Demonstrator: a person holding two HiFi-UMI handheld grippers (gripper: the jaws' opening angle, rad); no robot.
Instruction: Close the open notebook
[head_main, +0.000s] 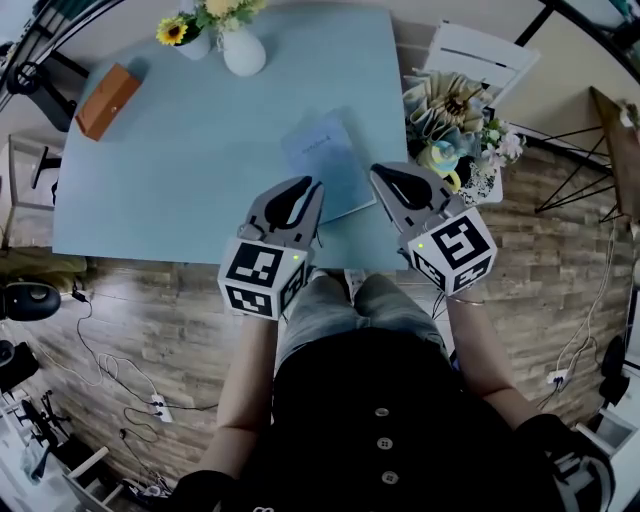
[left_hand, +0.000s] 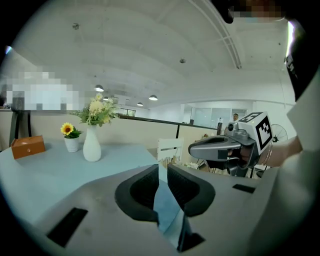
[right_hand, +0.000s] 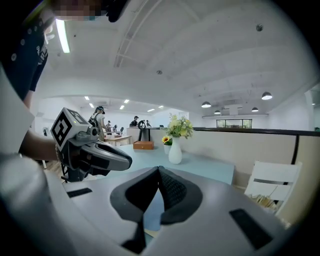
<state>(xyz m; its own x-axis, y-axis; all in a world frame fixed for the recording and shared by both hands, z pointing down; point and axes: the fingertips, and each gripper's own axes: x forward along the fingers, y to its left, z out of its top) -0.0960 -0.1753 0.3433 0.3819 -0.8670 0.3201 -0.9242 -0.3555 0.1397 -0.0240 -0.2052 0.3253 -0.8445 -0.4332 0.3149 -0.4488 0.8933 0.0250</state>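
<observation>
The blue notebook (head_main: 322, 160) lies shut and flat on the light blue table (head_main: 170, 180), near its front right part. Both grippers hang side by side above the table's front edge, pointing toward the notebook and clear of it. My left gripper (head_main: 311, 187) (left_hand: 162, 169) shows a narrow gap between its jaws, with nothing in it. The right gripper (head_main: 378, 172) (right_hand: 159, 169) has its tips touching and holds nothing. Each gripper view shows the other gripper beside it: the right gripper (left_hand: 194, 148) and the left gripper (right_hand: 127, 161).
A white vase (head_main: 243, 50) of flowers and a small sunflower pot (head_main: 183, 34) stand at the table's far edge. An orange-brown box (head_main: 106, 100) sits far left. Right of the table stand a white chair (head_main: 480, 55) and a wrapped bouquet (head_main: 455, 125).
</observation>
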